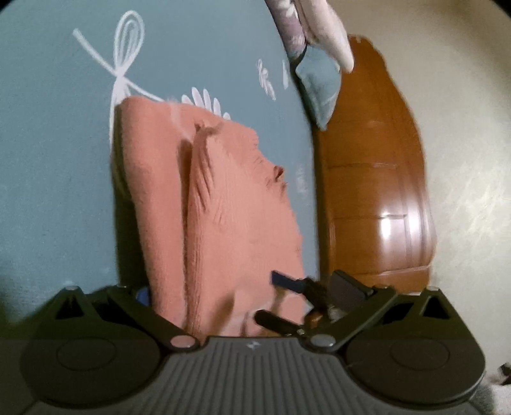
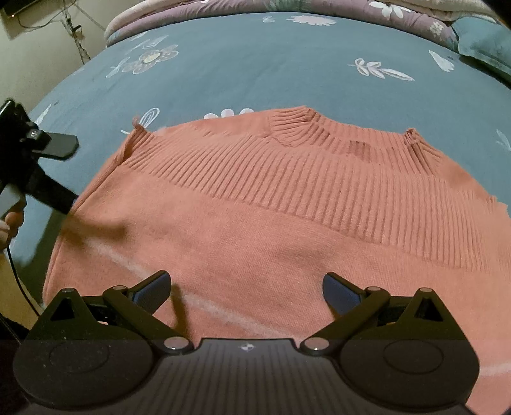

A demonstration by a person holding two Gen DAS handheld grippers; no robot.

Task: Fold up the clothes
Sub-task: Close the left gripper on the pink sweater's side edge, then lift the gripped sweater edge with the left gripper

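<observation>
A salmon-pink knitted sweater (image 2: pixel 255 223) lies flat on the teal flowered bedsheet (image 2: pixel 255 64), with its ribbed collar (image 2: pixel 293 127) at the far side. My right gripper (image 2: pixel 246 284) hovers open over the sweater's near, plain-knit part, with nothing between its fingers. My left gripper (image 2: pixel 70 175) is at the sweater's left edge, with its jaws apart. In the left wrist view the sweater (image 1: pixel 223 191) runs lengthwise away from the camera, and its near cloth lies between the open fingers of the left gripper (image 1: pixel 241 285). The right gripper (image 1: pixel 266 297) shows there as two dark fingers over the cloth.
A brown wooden bed frame (image 1: pixel 367 191) borders the sheet, with cream floor (image 1: pixel 463 143) beyond. A teal pillow (image 1: pixel 319 86) and a purple floral quilt (image 2: pixel 287 8) lie at the head of the bed. A hand (image 2: pixel 9 223) and a cable (image 2: pixel 19 284) are at the left.
</observation>
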